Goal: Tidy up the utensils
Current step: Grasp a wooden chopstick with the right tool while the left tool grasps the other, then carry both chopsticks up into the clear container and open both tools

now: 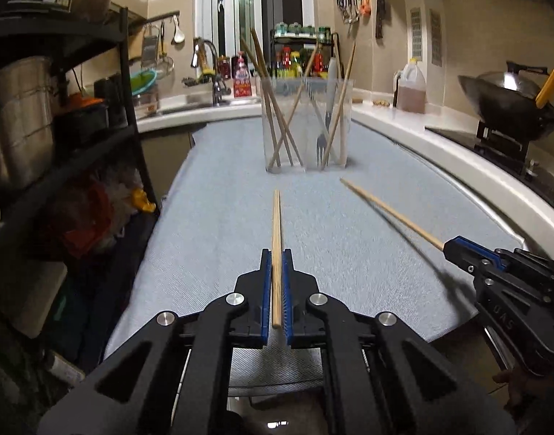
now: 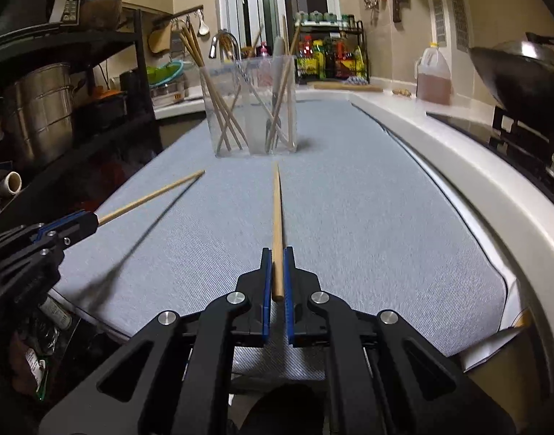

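My left gripper (image 1: 276, 253) is shut on a wooden chopstick (image 1: 276, 224) that points forward above the blue-grey mat (image 1: 211, 217). My right gripper (image 2: 277, 252) is shut on another wooden chopstick (image 2: 277, 210), also pointing forward. Each gripper shows in the other's view: the right gripper (image 1: 449, 248) with its chopstick (image 1: 389, 212), the left gripper (image 2: 93, 221) with its chopstick (image 2: 150, 195). Ahead on the mat stands a clear two-part holder (image 1: 306, 123), also in the right wrist view (image 2: 255, 108), holding several chopsticks and a fork (image 1: 325, 123).
A black shelf rack (image 1: 59, 127) with pots stands left of the mat. A white counter edge (image 1: 476, 174) runs along the right, with a wok (image 1: 512, 105) on a stove and an oil jug (image 1: 413, 87). A sink and faucet (image 1: 211, 72) lie behind the holder.
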The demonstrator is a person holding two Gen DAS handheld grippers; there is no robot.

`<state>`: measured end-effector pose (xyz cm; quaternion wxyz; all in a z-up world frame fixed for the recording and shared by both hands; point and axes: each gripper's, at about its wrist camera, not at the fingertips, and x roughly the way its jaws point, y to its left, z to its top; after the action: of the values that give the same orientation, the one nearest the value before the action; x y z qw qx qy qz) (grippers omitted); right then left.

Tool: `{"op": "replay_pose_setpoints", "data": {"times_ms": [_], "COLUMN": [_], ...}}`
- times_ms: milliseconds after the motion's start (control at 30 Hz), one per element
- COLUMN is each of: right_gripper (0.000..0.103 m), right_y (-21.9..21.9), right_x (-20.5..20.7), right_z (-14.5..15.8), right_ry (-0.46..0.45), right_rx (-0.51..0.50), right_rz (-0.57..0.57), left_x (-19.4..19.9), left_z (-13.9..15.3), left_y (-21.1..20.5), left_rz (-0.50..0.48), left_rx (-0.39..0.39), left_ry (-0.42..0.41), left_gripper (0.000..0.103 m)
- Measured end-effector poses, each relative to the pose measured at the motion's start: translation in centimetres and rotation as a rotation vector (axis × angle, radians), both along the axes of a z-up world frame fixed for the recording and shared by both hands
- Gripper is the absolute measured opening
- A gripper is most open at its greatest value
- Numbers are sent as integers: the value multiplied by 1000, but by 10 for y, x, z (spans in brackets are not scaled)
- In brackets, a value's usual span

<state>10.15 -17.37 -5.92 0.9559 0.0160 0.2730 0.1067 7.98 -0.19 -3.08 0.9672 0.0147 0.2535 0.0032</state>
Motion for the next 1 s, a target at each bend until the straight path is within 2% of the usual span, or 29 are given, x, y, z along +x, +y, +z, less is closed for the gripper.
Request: {"op": "replay_pose_setpoints", "data": {"times_ms": [167, 267, 533, 700, 867, 1000], "right_gripper": [7, 7, 7, 7, 7, 6], "right_y": [4, 8, 12, 11, 17, 17], "right_x": [-6, -8, 0, 11, 22, 30], "right_z": [29, 50, 78, 88, 95, 112], "right_ry": [-68, -117, -139, -123, -96, -106], "right_rx": [18, 24, 28, 31, -29, -31], "right_rz": [16, 30, 33, 29, 45, 53], "left_x": [-9, -11, -8, 2, 18, 29], "left_z": [35, 51, 78, 91, 101, 113], "left_y": [10, 10, 10, 10, 10, 14], "left_rz": [-11, -27, -30, -39, -25, -26], "left_rx": [-31, -24, 1, 17, 46, 32], "left_ry": [-92, -139, -210, -203, -161, -126], "left_gripper": [6, 6, 6, 6, 6, 6]}}
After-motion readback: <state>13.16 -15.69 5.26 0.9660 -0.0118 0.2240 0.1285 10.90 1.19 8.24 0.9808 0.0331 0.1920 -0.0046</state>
